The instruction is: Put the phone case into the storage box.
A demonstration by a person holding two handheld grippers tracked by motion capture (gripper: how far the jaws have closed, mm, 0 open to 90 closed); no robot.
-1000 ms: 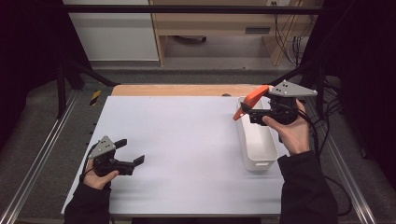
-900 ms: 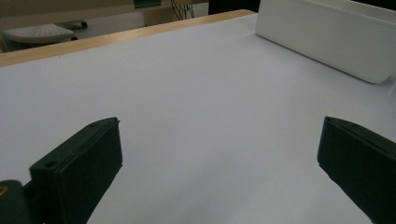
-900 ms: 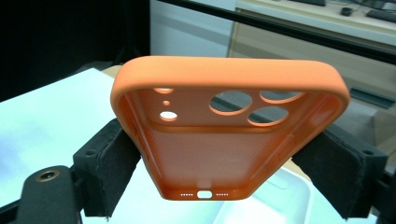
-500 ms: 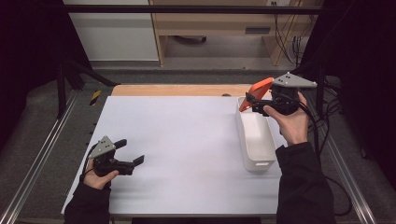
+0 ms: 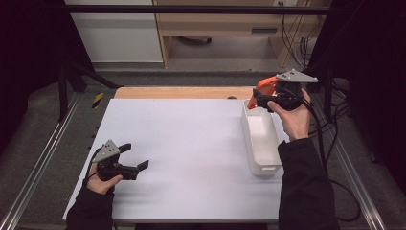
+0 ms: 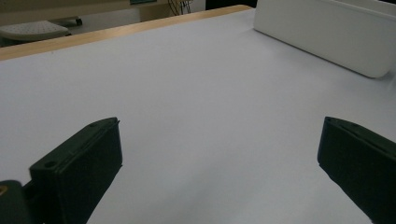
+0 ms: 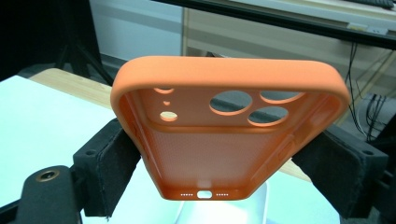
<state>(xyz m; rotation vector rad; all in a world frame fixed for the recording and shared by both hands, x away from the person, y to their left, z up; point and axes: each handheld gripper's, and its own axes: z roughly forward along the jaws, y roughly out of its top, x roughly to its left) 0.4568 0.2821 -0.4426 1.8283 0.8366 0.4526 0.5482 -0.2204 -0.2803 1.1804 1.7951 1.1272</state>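
Right gripper (image 5: 258, 97) has its fingers clamped on the orange phone case (image 7: 224, 130) above the white bin's (image 5: 261, 136) far end — next it needs lowering in and letting go, I'd say — left gripper (image 5: 136, 160) idles wide open, holding nothing.

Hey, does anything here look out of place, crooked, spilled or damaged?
Nothing stands out. The orange phone case looks intact, clamped by its sides in the right gripper above the far end of the white bin. The bin sits square on the table, and the left gripper is open over bare surface.

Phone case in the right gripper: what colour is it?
Orange; the phone case shows best in the right gripper view.
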